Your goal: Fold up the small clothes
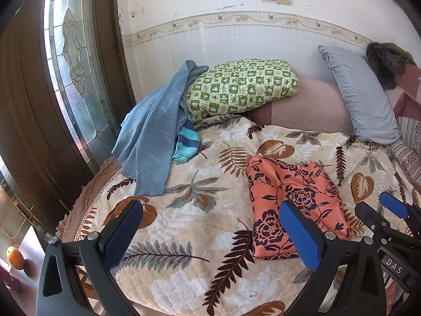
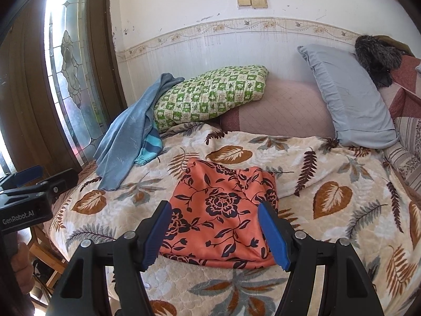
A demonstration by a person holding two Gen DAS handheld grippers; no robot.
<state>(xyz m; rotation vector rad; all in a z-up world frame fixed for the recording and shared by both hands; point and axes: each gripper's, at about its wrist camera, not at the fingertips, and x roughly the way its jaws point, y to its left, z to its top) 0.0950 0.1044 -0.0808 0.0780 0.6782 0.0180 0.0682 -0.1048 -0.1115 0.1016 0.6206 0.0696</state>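
Observation:
An orange garment with dark flower print (image 1: 294, 205) lies folded on the leaf-patterned blanket (image 1: 184, 226); it also shows in the right wrist view (image 2: 221, 210). My left gripper (image 1: 210, 226) is open and empty, above the blanket to the left of the garment. My right gripper (image 2: 214, 234) is open and empty, just in front of the garment's near edge; it also shows at the right in the left wrist view (image 1: 389, 210). The left gripper shows at the left edge of the right wrist view (image 2: 36, 176).
A blue sweater (image 1: 150, 137) and a striped turquoise garment (image 1: 186, 142) lie at the back left by a green checked pillow (image 1: 242, 87). A pink cushion (image 1: 310, 105) and grey pillow (image 1: 360, 97) lean on the wall. A glass-paned door (image 1: 76, 60) stands left.

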